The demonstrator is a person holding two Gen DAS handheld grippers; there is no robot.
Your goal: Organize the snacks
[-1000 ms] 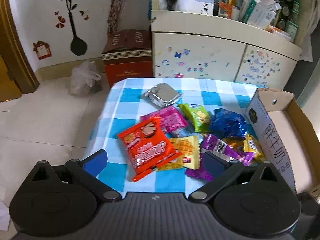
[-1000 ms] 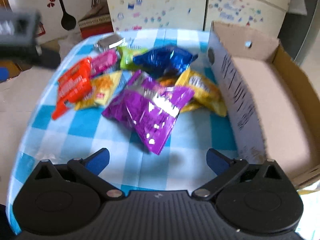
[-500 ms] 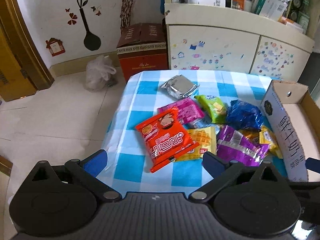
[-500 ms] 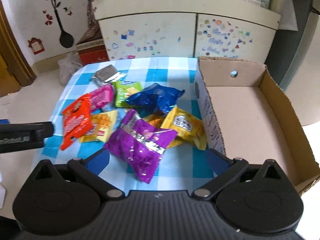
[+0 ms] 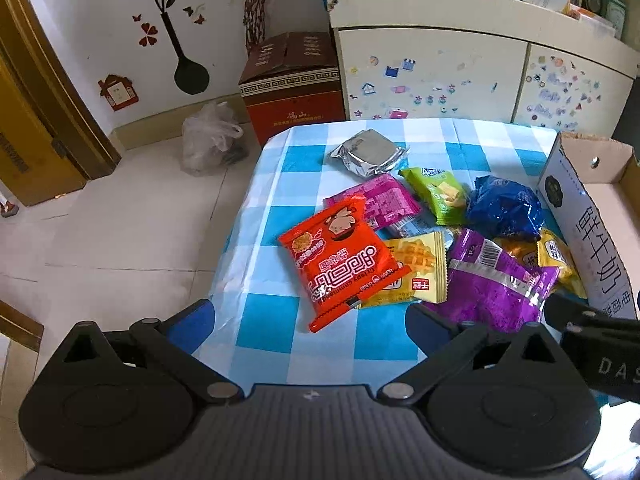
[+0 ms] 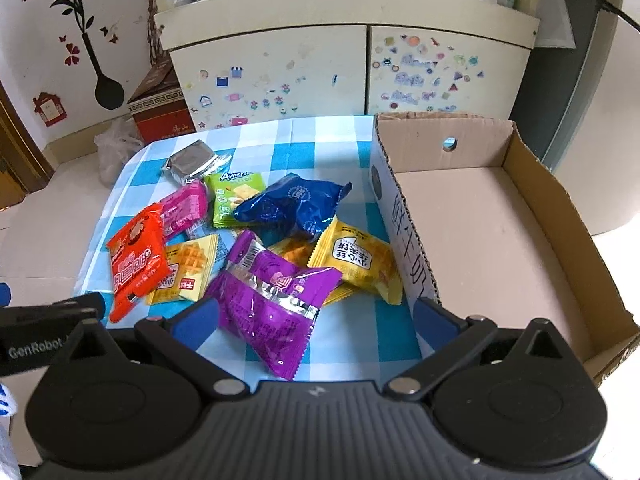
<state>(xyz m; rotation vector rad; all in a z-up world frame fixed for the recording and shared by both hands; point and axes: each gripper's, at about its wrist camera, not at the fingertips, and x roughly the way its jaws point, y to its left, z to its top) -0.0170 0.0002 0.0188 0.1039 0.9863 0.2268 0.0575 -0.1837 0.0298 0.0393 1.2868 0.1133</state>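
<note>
Several snack packets lie in a heap on the blue-checked tablecloth [image 5: 280,344]: a red packet [image 5: 340,256] [image 6: 136,264], a yellow waffle packet [image 5: 416,268], a purple packet [image 6: 272,300] [image 5: 496,288], a blue bag [image 6: 292,208], a yellow bag [image 6: 360,264], a green packet [image 6: 236,196], a pink packet [image 6: 184,208] and a silver packet [image 5: 366,152]. An open cardboard box [image 6: 492,220] stands right of the heap and holds nothing. My left gripper [image 5: 308,324] is open above the table's near edge. My right gripper [image 6: 316,316] is open, with the purple packet between its fingers, untouched.
A cream cabinet [image 6: 360,68] with stickers stands behind the table. A red-brown carton [image 5: 292,80] and a plastic bag [image 5: 208,136] sit on the floor at the back left. A wooden door frame [image 5: 52,92] is at the far left.
Both grippers have pulled back and risen, so more of the table and room shows. The packets and the box have not moved.
</note>
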